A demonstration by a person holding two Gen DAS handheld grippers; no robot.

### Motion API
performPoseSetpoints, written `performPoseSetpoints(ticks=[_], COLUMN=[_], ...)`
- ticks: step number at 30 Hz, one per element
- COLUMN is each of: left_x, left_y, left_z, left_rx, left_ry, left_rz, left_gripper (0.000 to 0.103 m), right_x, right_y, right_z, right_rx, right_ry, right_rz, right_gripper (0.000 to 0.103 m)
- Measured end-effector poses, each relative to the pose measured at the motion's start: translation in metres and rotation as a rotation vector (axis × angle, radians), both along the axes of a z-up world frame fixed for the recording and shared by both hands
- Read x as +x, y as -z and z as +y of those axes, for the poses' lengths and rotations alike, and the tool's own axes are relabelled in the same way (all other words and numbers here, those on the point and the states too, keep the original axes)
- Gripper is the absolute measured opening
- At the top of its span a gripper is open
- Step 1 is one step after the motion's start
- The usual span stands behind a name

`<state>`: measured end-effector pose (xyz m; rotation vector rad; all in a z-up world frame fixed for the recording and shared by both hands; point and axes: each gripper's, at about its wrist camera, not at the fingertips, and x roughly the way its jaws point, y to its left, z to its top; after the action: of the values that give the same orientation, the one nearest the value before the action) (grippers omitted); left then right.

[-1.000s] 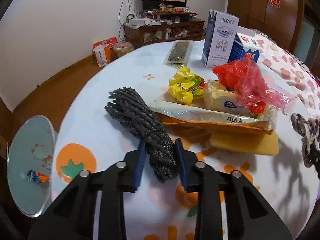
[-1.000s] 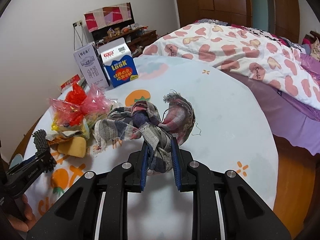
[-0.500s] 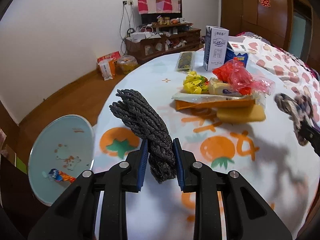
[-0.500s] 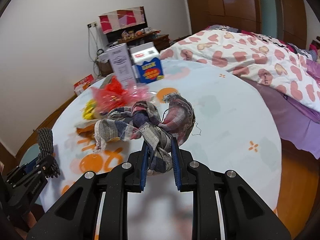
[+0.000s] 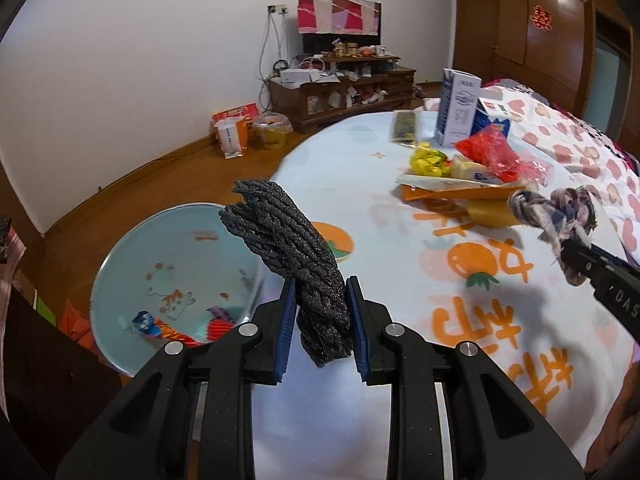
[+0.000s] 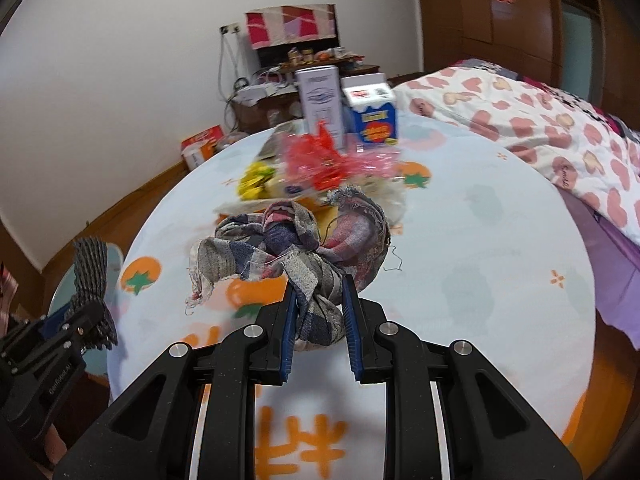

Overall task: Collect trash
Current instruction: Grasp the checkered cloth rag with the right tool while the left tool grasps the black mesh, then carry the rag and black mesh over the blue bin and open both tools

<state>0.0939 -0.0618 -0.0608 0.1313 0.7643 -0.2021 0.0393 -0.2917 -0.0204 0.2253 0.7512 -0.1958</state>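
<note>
My left gripper (image 5: 321, 322) is shut on a dark grey twisted rope bundle (image 5: 286, 248), held in the air over the table's left edge, next to a light blue round basin (image 5: 132, 264) on the floor with a few wrappers in it. My right gripper (image 6: 318, 320) is shut on a plaid rag (image 6: 296, 248), held above the round table (image 6: 480, 240). The rag also shows at the right in the left wrist view (image 5: 560, 216). The rope bundle shows at the left in the right wrist view (image 6: 94, 268).
On the table lie a red plastic bag (image 5: 492, 152), a yellow wrapper (image 5: 428, 158), an orange flat packet (image 5: 444, 192), a yellow sponge (image 5: 488, 212), two cartons (image 5: 460, 108) and a dark packet (image 5: 406, 128). A bed (image 6: 540, 120) stands to the right.
Both grippers have lifted their loads off the table and swung left. The left gripper with the rope now hangs beside the basin; the right one has followed with the rag.
</note>
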Motion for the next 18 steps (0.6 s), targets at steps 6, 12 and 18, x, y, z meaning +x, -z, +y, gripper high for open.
performPoseSetpoints(ticks=[6,12,18], left_x=[0.000,0.002,0.005], left_y=[-0.002,-0.002,-0.004], left_z=[0.017,0.032,0.053], left_rx=[-0.007,-0.013,-0.016], left_ry=[-0.027,-0.056,-0.094], left_rz=[-0.008,-0.010,-0.015], left_gripper=[0.025,0.025,0.025], right_x=[0.005,0.012,0.020], right_y=[-0.004,-0.006,-0.008], right_z=[0.023,0.042,0.062], right_rx=[-0.023,-0.031,-0.036], right_ry=[-0.050,-0.090,-0.136], right_rz=[-0.002,-0.001,-0.005], right_gripper=[0.022,0.022,0.022])
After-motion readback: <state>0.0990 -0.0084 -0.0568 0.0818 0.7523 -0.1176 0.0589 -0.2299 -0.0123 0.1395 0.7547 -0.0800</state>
